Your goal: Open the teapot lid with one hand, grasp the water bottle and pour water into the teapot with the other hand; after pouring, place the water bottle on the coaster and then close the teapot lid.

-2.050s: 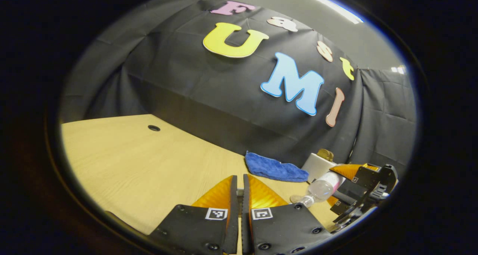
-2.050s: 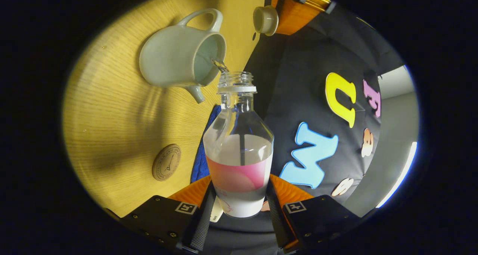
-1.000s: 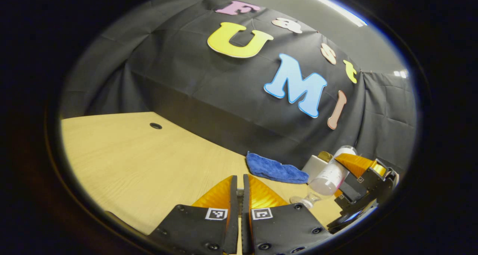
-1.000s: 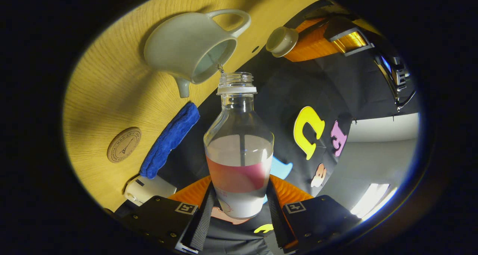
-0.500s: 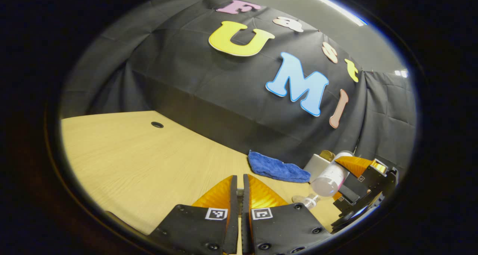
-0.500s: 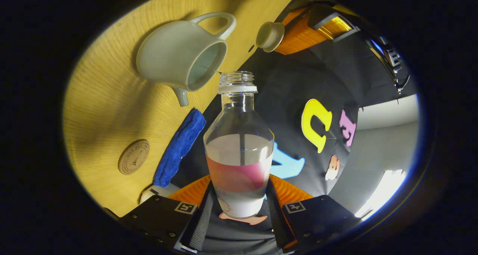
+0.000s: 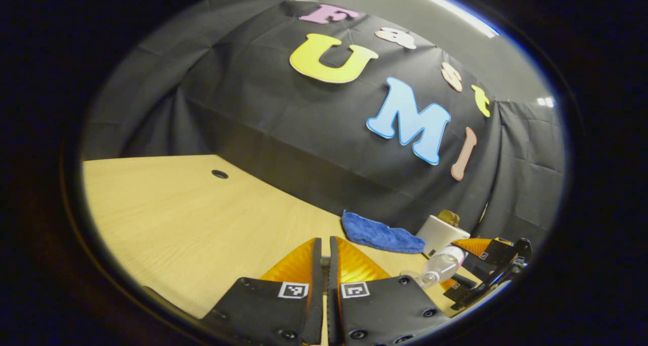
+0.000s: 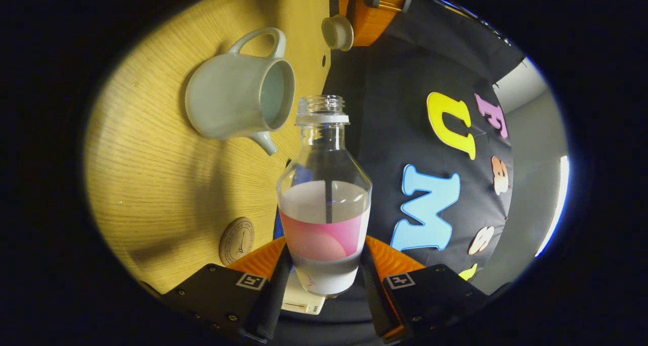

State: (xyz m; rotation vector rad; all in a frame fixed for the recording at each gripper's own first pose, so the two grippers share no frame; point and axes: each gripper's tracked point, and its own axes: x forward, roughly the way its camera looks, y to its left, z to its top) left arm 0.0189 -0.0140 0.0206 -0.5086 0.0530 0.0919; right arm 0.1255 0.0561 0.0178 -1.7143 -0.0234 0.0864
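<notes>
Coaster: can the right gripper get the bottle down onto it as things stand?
Probably yes. The coaster lies bare on the table, apart from the teapot. The right gripper has both fingers pressed on the bottle, which it must first turn upright.

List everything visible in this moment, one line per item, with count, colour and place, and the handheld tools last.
Table: one, light wood, under everything.
Teapot: one, pale grey-green, on the table, lid off.
Teapot lid: one, same pale glaze, held off the pot.
Water bottle: one, clear with pink label, uncapped.
Coaster: one, brown, round, on the table.
Cloth: one, blue, by the wall.
White box: one, beside the cloth.
Left tool: shut on the lid.
Right tool: shut on the bottle.
</notes>
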